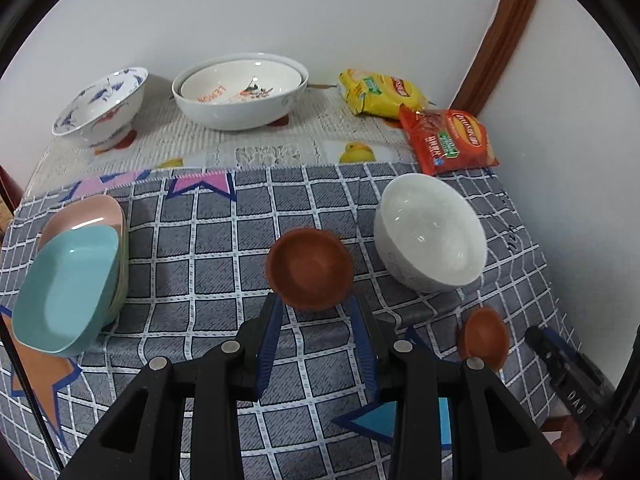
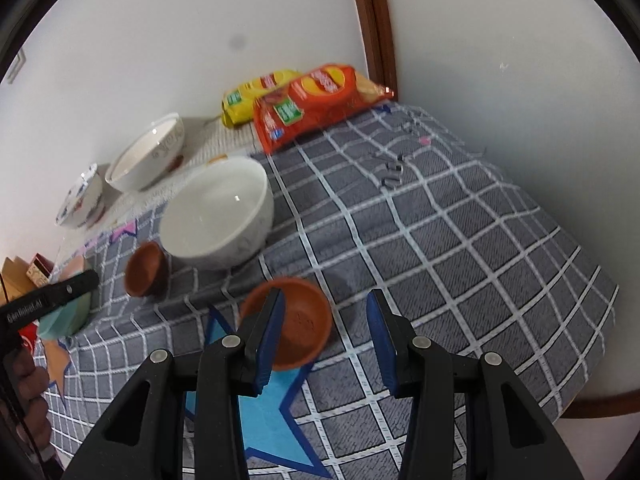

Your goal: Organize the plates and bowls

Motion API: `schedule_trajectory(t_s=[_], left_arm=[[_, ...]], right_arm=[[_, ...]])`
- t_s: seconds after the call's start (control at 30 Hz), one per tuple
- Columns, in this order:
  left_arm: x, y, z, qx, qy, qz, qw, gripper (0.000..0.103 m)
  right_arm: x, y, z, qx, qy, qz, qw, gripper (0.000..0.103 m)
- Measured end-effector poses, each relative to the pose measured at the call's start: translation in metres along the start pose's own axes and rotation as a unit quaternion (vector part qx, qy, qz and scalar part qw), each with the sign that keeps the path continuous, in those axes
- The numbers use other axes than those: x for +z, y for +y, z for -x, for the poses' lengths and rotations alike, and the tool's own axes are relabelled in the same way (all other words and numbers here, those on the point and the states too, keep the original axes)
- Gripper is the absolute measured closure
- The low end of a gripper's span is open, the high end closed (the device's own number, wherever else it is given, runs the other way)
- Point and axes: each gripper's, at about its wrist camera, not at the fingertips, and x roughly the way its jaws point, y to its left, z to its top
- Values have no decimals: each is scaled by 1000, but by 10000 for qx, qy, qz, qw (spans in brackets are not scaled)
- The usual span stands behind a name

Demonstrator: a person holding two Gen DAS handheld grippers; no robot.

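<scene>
1. Left wrist view: the left tongs point(image 1: 316, 320) stand apart and empty, angled down at the bench point(image 1: 224, 264) with its checked cloth. The brown bowl point(image 1: 310, 268) sits upright just ahead of the tips, slightly wider than the gap, so the jaws would have to take its near rim rather than span it.
2. Around it: the white bowl point(image 1: 430, 232) stands near on the right, a stack of teal and pink dishes point(image 1: 72, 264) well apart on the left. A second brown bowl point(image 1: 484, 338) sits lower right, beside the other tool.
3. At the back, nested white bowls point(image 1: 240, 90), a blue-patterned bowl point(image 1: 100, 106) and two snack packets point(image 1: 416, 116). Nothing blocks the approach.
4. Right wrist view: the right tongs point(image 2: 326, 332) are also apart, holding nothing. The second brown bowl point(image 2: 288, 322) lies just ahead and left of centre; the left finger point(image 2: 272, 336) overlaps its rim in the picture, contact unclear.
5. Each hand is nearer its own brown bowl; the white bowl point(image 2: 218, 212) sits between and behind.
</scene>
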Motion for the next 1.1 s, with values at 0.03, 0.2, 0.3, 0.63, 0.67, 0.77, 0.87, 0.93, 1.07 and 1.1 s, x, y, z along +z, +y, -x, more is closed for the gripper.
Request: schedule_trajectory(t_s=[0.03,0.2,0.3,0.63,0.67,0.77,0.87,0.93,1.07,1.1], left_arm=[[0,1,-3,22,18,6,10000,70],[1,5,-16,62,108,43,9999,70],[3,8,-22,80,141,63,9998,70],[13,28,-42,148,199,294,9993,70],[14,29,-45,145,215,300,9992,70],[15,29,-53,171,266,264,9992,70],[15,30,-62,179,347,280,9988,70],[16,30,-66,187,365,275,9988,70],[17,27,-76,224,430,188,9986,70],[17,28,-78,202,439,185,9987,70]], right_arm=[[-3,0,-6,7,61,10,10000,60],[-11,3,-25,80,244,63,9996,64],[-13,4,-35,115,349,23,9993,64],[-15,1,-57,105,452,-134,9988,65],[-16,0,-58,81,425,-138,9990,65],[-16,0,-59,68,351,-109,9993,65],[-15,1,-60,28,266,-80,9996,65],[-14,1,-62,-15,251,-57,9997,71],[-13,6,-64,-184,245,224,9993,77],[-13,6,-64,-184,243,244,9992,77]])
